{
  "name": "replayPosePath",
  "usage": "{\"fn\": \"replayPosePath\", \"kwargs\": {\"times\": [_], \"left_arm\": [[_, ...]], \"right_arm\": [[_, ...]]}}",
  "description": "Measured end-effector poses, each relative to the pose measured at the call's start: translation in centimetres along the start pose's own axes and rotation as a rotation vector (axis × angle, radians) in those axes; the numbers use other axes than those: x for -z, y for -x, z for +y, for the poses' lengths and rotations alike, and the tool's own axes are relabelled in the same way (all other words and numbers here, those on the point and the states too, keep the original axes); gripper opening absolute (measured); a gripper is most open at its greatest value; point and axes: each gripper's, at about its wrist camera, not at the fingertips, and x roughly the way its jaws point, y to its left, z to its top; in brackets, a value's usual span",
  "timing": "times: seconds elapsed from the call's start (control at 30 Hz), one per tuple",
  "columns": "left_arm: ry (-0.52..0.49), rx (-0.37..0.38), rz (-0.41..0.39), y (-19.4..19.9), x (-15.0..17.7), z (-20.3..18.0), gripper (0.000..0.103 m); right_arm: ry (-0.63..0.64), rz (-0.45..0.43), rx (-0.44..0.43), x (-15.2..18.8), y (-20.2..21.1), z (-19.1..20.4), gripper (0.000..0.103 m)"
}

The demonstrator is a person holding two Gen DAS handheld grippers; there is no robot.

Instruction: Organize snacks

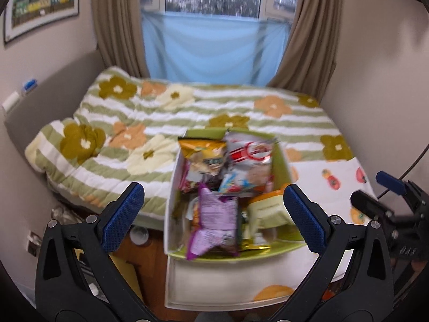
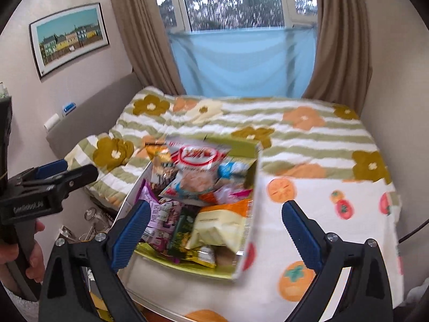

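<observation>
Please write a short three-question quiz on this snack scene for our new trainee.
1. True or false: both sets of jaws are open and hold nothing.
2. Multiple choice: the snack box rests on A) a wooden desk, B) the bed, C) a shelf.
3. Fill in: the snack bag nearest the left gripper is ____ in colour.

Key:
1. True; the right gripper is also open.
2. B.
3. Purple: the purple bag lies at the near end of the box.
</observation>
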Motion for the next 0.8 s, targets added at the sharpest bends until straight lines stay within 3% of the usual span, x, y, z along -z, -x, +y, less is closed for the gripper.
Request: {"fn": "replayPosePath", "kwargs": {"times": [0.13,0.27,0.47,0.8], "left_arm": [[-0.004,-0.011,-0.093,4.8,2.2,-3.3,0.103],[-0.016,-0.006,-0.137,8.2,4.7,-5.9,0.103],[-0.044,-0.027,-0.175,11.1,7.6,-9.2,0.103],[-0.095,-0.023,-0.191,13.0,9.5,-12.4,0.103]], "right_arm": [[-0.003,-0.071,0.045,0.8,5.1,-2.3,0.098],[0.006,-0.121,0.122,2.6,9.7,-3.9,0.098],[0.000,-0.123,0.263,5.4,13.6,-5.8,0.098],[-0.032,-0.156,0.270,7.6,16.5,-7.5,0.098]]}}
